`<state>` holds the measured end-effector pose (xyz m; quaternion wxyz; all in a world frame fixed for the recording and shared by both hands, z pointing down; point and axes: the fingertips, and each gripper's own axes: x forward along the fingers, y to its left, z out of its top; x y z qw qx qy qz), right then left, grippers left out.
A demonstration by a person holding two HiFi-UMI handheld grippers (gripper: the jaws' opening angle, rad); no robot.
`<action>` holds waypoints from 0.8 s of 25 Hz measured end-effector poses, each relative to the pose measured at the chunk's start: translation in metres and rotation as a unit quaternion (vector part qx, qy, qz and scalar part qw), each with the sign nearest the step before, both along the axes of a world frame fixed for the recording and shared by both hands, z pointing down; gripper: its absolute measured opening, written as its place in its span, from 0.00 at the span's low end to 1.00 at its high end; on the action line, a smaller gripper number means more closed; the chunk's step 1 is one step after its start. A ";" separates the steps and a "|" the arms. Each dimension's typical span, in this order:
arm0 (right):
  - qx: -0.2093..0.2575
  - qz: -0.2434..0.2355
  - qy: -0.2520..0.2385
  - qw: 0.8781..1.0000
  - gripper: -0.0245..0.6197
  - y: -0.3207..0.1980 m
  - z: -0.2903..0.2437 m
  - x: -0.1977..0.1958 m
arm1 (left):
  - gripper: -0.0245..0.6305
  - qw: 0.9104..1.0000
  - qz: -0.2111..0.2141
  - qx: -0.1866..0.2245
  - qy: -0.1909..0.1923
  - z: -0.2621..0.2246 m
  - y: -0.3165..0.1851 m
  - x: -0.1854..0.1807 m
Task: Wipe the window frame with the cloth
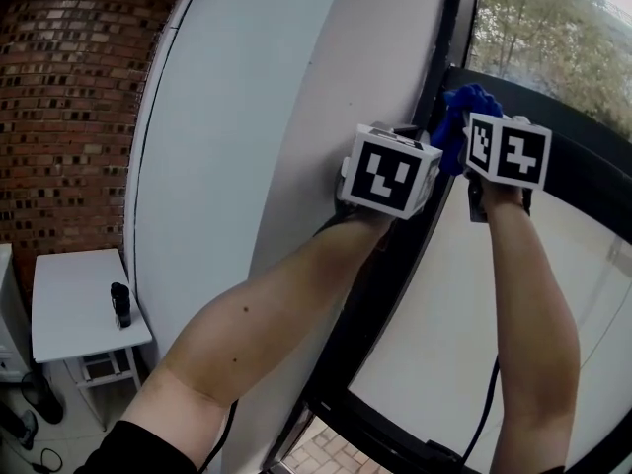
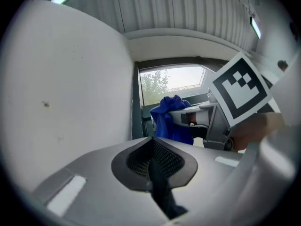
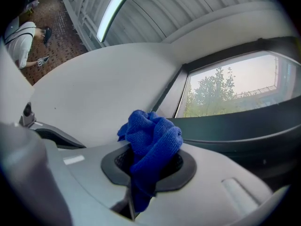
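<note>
My right gripper (image 3: 151, 169) is shut on a bunched blue cloth (image 3: 153, 142), which sticks out past its jaws. In the head view the blue cloth (image 1: 457, 118) is up against the dark window frame (image 1: 441, 52), just ahead of the right gripper (image 1: 494, 146). The dark frame bar (image 3: 235, 128) runs right behind the cloth. My left gripper (image 2: 151, 149) is shut with nothing between its jaws. It is raised beside the right one, close to the white wall (image 1: 276, 117). From the left gripper view the cloth (image 2: 169, 119) and the right gripper (image 2: 200, 117) show ahead.
A small white table (image 1: 79, 309) with a dark object (image 1: 119, 304) stands low at the left, by a brick wall (image 1: 59, 117). A person (image 3: 21, 44) stands far off on the brick ground. Trees (image 1: 553, 28) show through the glass.
</note>
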<state>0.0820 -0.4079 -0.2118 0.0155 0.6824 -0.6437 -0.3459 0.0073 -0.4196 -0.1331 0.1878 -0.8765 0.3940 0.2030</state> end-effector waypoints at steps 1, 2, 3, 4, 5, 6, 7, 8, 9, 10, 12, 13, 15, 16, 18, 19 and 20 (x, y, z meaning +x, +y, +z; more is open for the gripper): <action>0.001 0.001 0.001 1.000 0.16 0.003 0.001 0.001 | 0.02 1.000 0.015 -0.002 0.004 0.000 0.003 0.002; 0.003 0.003 0.001 1.000 0.15 0.006 0.001 0.003 | 0.02 1.000 0.030 -0.003 0.008 0.001 0.006 0.005; 0.004 0.006 0.001 1.000 0.15 0.009 0.002 0.007 | 0.02 0.999 0.036 -0.001 0.007 0.000 0.009 0.009; 0.005 0.008 -0.001 1.000 0.15 0.011 0.002 0.011 | 0.02 0.999 0.034 0.005 0.002 -0.002 0.010 0.013; 0.006 0.012 -0.002 1.000 0.15 0.013 0.002 0.014 | 0.02 0.999 0.029 0.013 -0.005 -0.005 0.010 0.015; 0.008 0.019 0.000 1.000 0.15 0.015 0.002 0.016 | 0.02 0.999 0.024 0.019 -0.010 -0.008 0.011 0.017; 0.009 0.027 0.004 1.000 0.15 0.017 0.002 0.017 | 0.02 0.999 0.023 0.024 -0.013 -0.010 0.012 0.018; 0.011 0.035 0.009 0.999 0.15 0.020 0.002 0.019 | 0.02 0.999 0.024 0.029 -0.016 -0.013 0.014 0.019; 0.012 0.041 0.012 0.999 0.15 0.024 0.003 0.020 | 0.02 0.999 0.025 0.035 -0.019 -0.015 0.016 0.021; 0.014 0.045 0.013 0.999 0.15 0.027 0.004 0.023 | 0.02 0.999 0.023 0.040 -0.022 -0.017 0.018 0.022; 0.015 0.051 0.016 0.998 0.15 0.033 0.005 0.028 | 0.03 0.998 0.024 0.043 -0.024 -0.019 0.020 0.026; 0.016 0.054 0.017 0.998 0.15 0.037 0.005 0.032 | 0.02 0.998 0.035 0.043 -0.024 -0.021 0.023 0.030; 0.019 0.062 0.016 0.998 0.15 0.047 0.004 0.039 | 0.02 0.997 0.061 0.048 -0.028 -0.024 0.033 0.042; 0.020 0.066 0.015 0.998 0.15 0.052 0.004 0.043 | 0.02 0.996 0.071 0.052 -0.033 -0.026 0.037 0.047; 0.022 0.071 0.012 0.997 0.15 0.060 0.004 0.049 | 0.02 0.993 0.094 0.060 -0.037 -0.029 0.045 0.054; 0.023 0.073 0.012 0.997 0.15 0.063 0.004 0.052 | 0.02 0.991 0.110 0.063 -0.036 -0.031 0.050 0.058; 0.023 0.075 0.012 0.997 0.15 0.067 0.004 0.055 | 0.02 0.989 0.124 0.065 -0.038 -0.031 0.054 0.063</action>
